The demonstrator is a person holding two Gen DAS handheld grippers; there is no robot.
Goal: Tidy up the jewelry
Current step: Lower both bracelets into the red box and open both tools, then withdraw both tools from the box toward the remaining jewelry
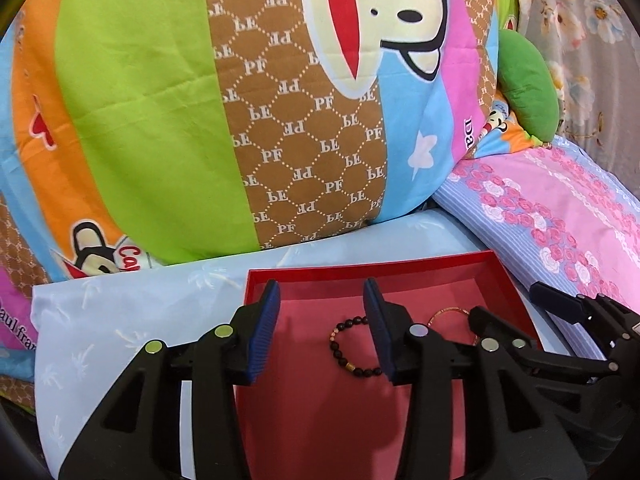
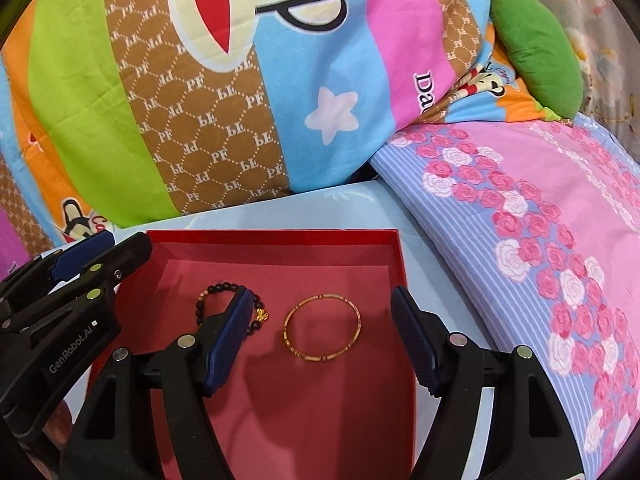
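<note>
A shallow red box lies on a pale blue sheet. On its floor lie a dark bead bracelet with gold accents and, to its right, a thin gold bangle. My left gripper hovers open over the box's left half, the bead bracelet lying loose below the gap, near the right finger. My right gripper stands open wide, with the bangle flat on the floor between its fingers, untouched. Its left finger hides part of the bead bracelet. The two grippers are close side by side.
A bulky cartoon-print quilt rises right behind the box. A pink floral pillow slopes along the box's right side, with a green cushion behind it. The pale blue sheet extends left of the box.
</note>
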